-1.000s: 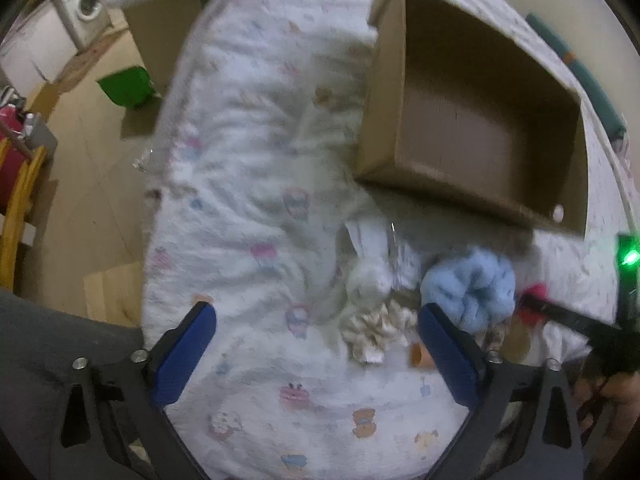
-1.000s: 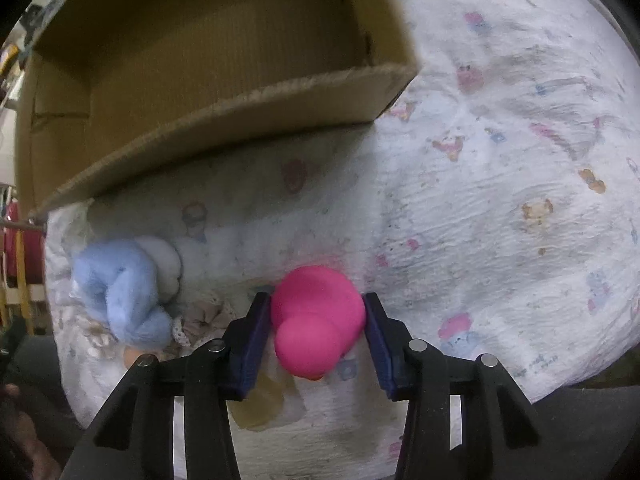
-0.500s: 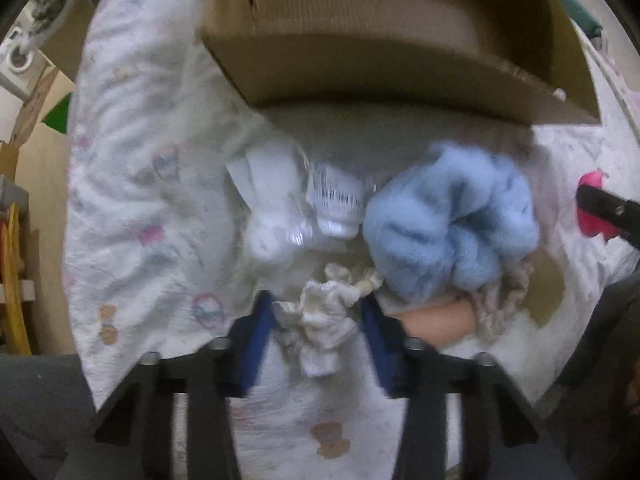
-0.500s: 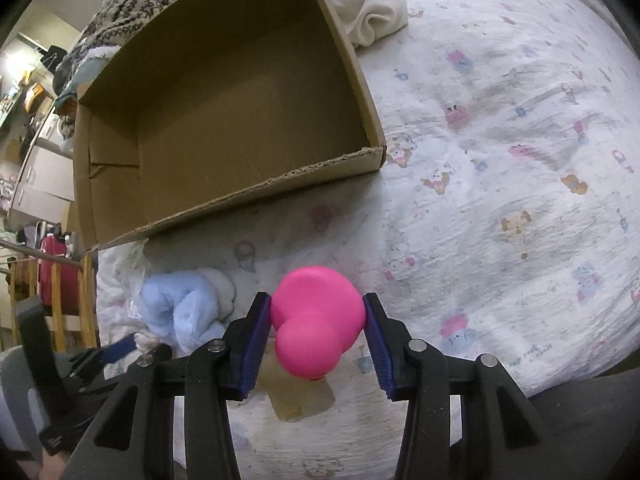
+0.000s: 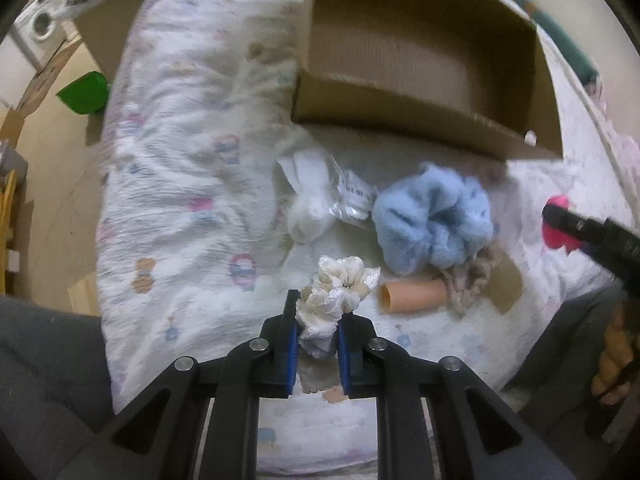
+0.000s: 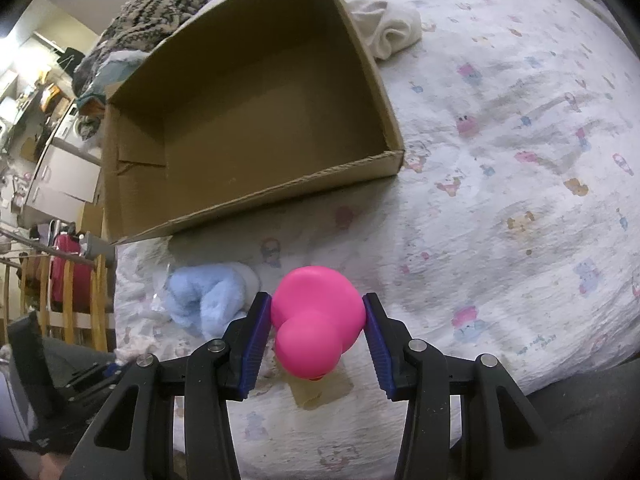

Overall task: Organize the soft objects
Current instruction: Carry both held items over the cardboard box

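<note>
Across a bed spread with a crinkled white quilt (image 6: pixel 520 128) printed in small pastel cartoon figures, an open corrugated cardboard box (image 6: pixel 256 200) sits with its brown floor bare and nothing inside. Near its front wall lie the soft things: a fluffy pale-blue scrunchie (image 5: pixel 434 226), a white fabric bundle (image 5: pixel 310 210) beside a crinkly clear wrapper, a shaggy beige scrunchie (image 5: pixel 470 280) and a smooth peach tube (image 5: pixel 412 297) touching it. Holding a smooth, rounded, glossy pink toy (image 6: pixel 316 320), the right gripper (image 6: pixel 317 320) has its blue ridged pads pressed to both sides, above the quilt before the box. Smallest, a ruffled cream satin scrunchie (image 5: pixel 340 292) is pinched in the left gripper (image 5: pixel 318 336), whose jaws have just been closing onto it.
</note>
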A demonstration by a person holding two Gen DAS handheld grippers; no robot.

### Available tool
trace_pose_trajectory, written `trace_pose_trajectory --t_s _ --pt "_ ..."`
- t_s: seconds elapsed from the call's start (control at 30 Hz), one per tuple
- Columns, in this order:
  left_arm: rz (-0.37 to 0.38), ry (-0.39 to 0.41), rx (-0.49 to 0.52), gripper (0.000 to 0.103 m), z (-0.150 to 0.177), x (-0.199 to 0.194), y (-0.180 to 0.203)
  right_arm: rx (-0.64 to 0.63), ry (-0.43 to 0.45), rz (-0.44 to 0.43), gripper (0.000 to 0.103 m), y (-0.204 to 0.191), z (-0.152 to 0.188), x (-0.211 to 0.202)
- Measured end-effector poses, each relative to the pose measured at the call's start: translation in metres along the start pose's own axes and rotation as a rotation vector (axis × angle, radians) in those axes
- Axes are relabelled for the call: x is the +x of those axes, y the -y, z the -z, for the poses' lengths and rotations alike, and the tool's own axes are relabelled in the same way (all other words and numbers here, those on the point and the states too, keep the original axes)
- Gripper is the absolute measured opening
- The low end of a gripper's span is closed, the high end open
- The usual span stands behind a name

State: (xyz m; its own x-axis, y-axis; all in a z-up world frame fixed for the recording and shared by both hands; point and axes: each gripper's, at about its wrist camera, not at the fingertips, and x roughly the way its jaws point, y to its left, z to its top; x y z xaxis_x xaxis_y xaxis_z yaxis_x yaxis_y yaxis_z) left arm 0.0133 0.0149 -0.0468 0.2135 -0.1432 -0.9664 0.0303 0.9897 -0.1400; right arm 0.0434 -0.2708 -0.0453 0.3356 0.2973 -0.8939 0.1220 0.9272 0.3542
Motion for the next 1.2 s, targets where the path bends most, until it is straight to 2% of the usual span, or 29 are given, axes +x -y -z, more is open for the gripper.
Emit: trace_pose_trajectory --t_s 0.1,0.17,0.4,0.6,0.77,1.0,1.2 --pt "0.016 0.067 -0.05 0.015 0.01 -0.029 -0.011 -0.034 0.012 0.023 0.048 -0.008 0.006 -0.006" --pt "0.005 0.12 -0.063 0.015 0.007 -0.048 -0.016 -0.052 0.027 -0.001 0.048 -0.015 0.009 -0.016" --pt "-0.016 0.219 -0.072 0.015 -0.025 -0.071 -0.011 -0.158 0.142 -0.01 0.048 -0.038 -0.001 -0.056" --pt "-0.042 0.306 0.0 0.015 -0.061 -0.091 0.006 -0.206 0.229 -0.048 0.048 -0.057 -0.033 -0.074" --pt "-0.037 0.333 0.041 0.015 -0.09 -0.086 0.024 -0.226 0.283 -0.065 0.048 -0.067 -0.061 -0.07" --pt "-0.064 0.349 0.082 0.015 -0.126 -0.062 0.044 -0.208 0.277 -0.064 0.048 -0.062 -0.085 -0.04" --pt "-0.071 0.34 0.104 0.015 -0.144 -0.032 0.057 -0.189 0.255 -0.056 0.048 -0.055 -0.092 -0.016"
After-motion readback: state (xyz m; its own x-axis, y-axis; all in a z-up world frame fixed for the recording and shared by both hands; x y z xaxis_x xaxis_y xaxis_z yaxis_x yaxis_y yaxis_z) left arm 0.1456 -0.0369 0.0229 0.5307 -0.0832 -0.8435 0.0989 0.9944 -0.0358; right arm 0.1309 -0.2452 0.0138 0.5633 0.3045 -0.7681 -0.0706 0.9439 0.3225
